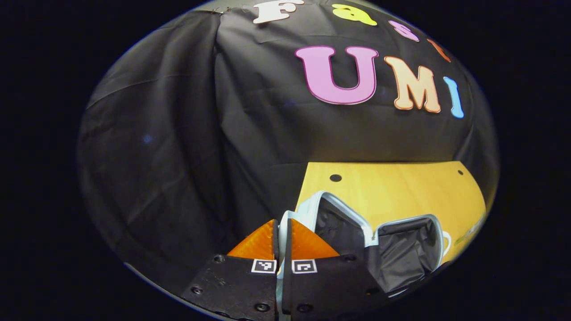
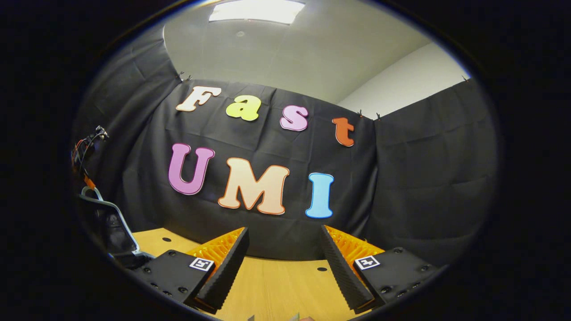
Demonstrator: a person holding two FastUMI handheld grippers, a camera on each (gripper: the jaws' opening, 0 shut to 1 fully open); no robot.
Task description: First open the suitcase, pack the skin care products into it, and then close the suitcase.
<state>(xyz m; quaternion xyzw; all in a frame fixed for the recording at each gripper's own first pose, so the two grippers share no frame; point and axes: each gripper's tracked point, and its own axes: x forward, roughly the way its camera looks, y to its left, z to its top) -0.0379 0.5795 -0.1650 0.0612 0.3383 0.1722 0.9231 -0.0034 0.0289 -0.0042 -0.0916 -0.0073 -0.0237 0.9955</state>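
My left claw (image 1: 280,240) was pinched on the pale rim of the suitcase (image 1: 357,223) lid, both fingers pressed on it. The suitcase sat open at the near left corner of the desk (image 1: 401,191), dark lining showing. My right claw (image 2: 283,263) was spread wide over bare desk, holding nothing. The lid looked light but floppy, soft fabric walls with a stiffer piped edge, so that edge was probably the best place to hold. Skin care products couldn't be made out.
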